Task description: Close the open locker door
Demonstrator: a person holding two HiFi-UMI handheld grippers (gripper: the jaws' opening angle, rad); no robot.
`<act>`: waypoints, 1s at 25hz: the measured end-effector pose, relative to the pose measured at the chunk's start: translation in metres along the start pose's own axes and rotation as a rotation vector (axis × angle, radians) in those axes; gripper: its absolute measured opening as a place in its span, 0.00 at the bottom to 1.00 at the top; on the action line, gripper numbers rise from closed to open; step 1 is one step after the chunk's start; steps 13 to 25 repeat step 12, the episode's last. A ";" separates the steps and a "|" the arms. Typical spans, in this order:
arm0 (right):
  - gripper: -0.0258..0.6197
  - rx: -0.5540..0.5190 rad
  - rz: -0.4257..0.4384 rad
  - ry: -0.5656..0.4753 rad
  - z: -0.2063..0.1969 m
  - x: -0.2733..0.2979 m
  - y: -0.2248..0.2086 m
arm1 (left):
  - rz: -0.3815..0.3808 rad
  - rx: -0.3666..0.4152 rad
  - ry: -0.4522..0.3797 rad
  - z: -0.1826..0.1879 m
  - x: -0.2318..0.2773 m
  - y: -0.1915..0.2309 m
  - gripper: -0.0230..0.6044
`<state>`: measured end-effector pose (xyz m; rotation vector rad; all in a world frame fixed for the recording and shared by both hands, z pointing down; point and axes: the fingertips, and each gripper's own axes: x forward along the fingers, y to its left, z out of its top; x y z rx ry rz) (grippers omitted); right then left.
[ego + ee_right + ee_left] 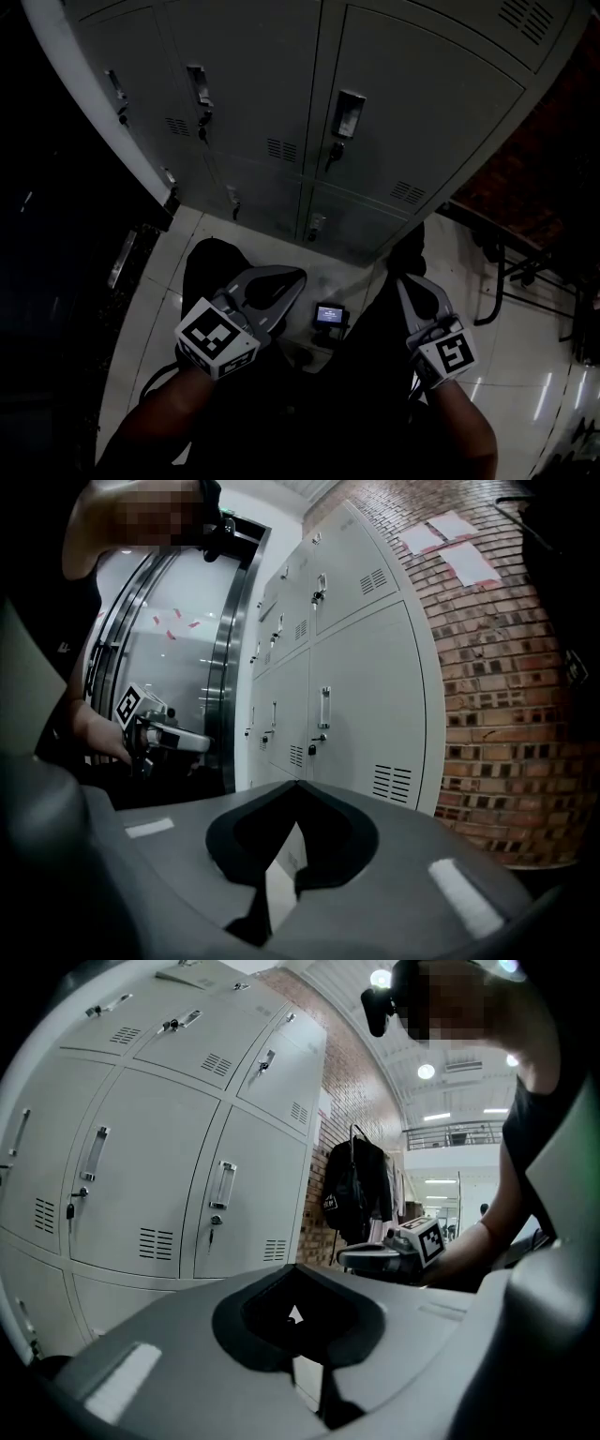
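A bank of grey metal lockers [412,103] stands in front of me, and every door I can see sits flush, with none ajar. The same lockers [150,1147] fill the left of the left gripper view, and the lockers [366,696] rise at the centre of the right gripper view. My left gripper [295,275] is held low in front of my body, shut and empty, short of the lockers. My right gripper [405,281] is beside it, also shut with nothing in it. Neither touches a door or a handle [348,114].
A brick wall [534,159] adjoins the lockers on the right, with metal chair legs [506,272] on the white tiled floor [516,356]. A dark metal-framed doorway [56,234] lies left. A black jacket [356,1190] hangs by the bricks. A small lit screen [329,315] shows between my arms.
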<state>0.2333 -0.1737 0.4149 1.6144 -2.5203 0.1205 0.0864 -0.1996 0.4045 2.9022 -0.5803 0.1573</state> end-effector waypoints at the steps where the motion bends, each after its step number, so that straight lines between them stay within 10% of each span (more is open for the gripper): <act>1: 0.04 0.000 0.003 -0.001 0.001 0.001 0.001 | -0.001 0.003 -0.001 0.001 0.000 -0.001 0.06; 25: 0.04 0.013 0.018 -0.008 0.005 0.003 0.004 | -0.001 0.009 -0.008 0.003 -0.003 -0.005 0.06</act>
